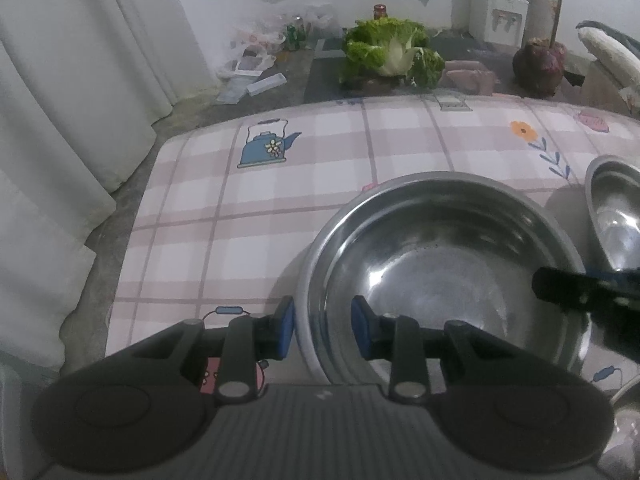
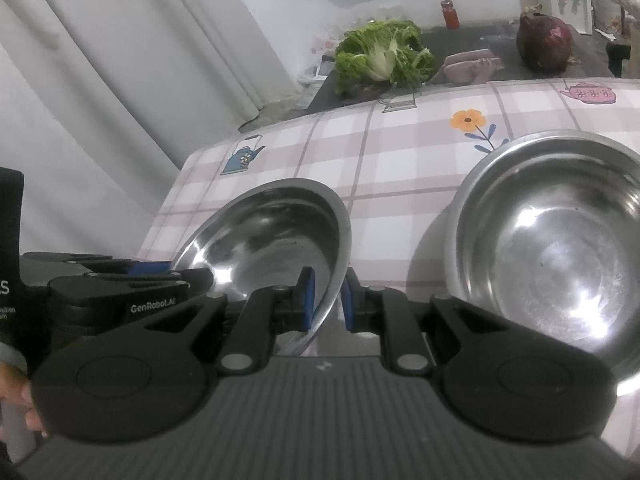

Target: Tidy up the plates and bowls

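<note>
A wide steel bowl [image 1: 448,264] is over the pink checked tablecloth [image 1: 240,220], gripped from both sides. My left gripper [image 1: 323,328] is shut on its left rim, one blue pad outside the wall and one inside. In the right wrist view the same bowl [image 2: 272,236] looks tilted. Its right rim runs between the pads of my right gripper [image 2: 328,300], which is shut on it. The right gripper's black finger [image 1: 560,288] shows at the bowl's right edge. My left gripper [image 2: 160,272] shows at the bowl's left rim. A second steel bowl [image 2: 560,248] rests on the cloth to the right.
The second bowl [image 1: 612,200] is close beside the held one. Beyond the table's far edge a leafy cabbage [image 1: 392,52] and a dark purple vegetable [image 1: 540,64] lie on the floor. White curtains [image 1: 60,120] hang on the left. A hand [image 2: 16,400] shows at lower left.
</note>
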`<action>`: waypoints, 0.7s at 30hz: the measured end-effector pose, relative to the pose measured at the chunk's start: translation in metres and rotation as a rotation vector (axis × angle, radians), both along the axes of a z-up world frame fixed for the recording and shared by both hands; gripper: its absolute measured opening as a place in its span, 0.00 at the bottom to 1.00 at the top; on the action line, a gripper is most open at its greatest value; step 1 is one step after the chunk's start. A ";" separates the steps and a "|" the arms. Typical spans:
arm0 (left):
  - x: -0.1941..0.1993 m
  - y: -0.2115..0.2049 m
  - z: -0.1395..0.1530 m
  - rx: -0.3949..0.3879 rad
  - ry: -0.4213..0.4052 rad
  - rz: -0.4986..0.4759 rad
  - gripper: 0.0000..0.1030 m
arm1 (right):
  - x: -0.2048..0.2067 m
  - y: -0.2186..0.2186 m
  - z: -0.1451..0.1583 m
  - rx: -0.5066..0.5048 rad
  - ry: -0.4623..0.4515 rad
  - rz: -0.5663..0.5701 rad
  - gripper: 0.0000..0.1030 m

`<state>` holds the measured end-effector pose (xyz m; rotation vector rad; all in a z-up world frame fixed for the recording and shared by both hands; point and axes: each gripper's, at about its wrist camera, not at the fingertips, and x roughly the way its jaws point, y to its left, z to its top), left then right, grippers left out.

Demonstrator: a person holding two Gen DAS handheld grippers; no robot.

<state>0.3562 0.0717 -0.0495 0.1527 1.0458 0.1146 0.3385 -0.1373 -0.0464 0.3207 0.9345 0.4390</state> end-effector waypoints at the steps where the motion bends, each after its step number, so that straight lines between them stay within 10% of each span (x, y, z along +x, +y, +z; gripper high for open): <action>1: -0.001 -0.001 0.002 0.001 -0.006 0.000 0.31 | -0.001 0.000 0.001 -0.002 -0.001 -0.001 0.14; 21: 0.005 -0.099 0.055 -0.063 -0.086 -0.152 0.31 | -0.021 -0.108 0.056 0.056 -0.102 -0.144 0.14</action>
